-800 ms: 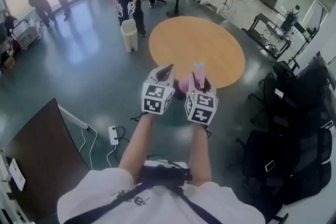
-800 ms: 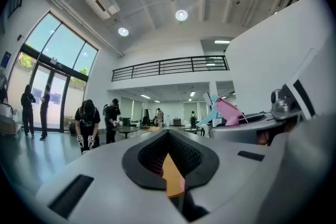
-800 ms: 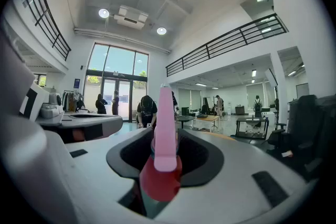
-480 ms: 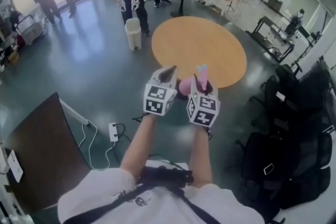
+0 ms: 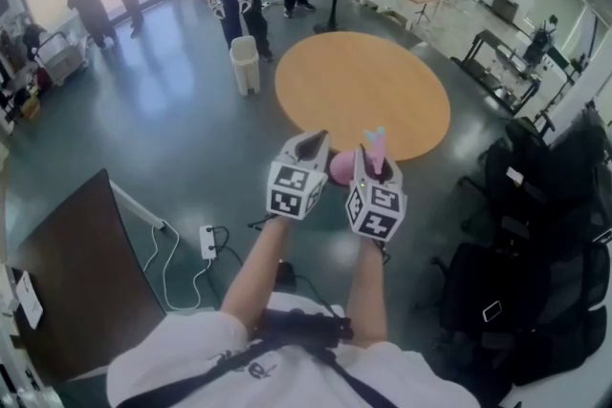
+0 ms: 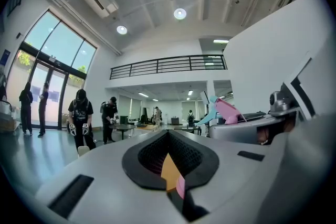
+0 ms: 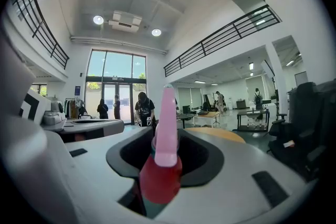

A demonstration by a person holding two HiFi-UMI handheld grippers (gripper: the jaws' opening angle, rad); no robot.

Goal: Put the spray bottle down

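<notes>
The right gripper [image 5: 372,165], clamped on the spray bottle [image 7: 160,176], hovers short of the round table [image 5: 363,91] beside the closed, empty left gripper [image 5: 311,146]; the next move likely calls for reaching over the table and lowering.

Glossy pink plastic spray bottle [image 7: 160,157], matt wooden table [image 5: 363,86], shiny floor [image 5: 163,119]

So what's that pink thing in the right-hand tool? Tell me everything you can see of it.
It's a spray bottle: a pale pink trigger head with a light blue nozzle, on a rounded, deeper pink body, plastic by the look. It stands upright, clamped between the jaws of the right gripper, its head above them. It hangs in the air by the near edge of the round wooden table, touching nothing else.
</notes>
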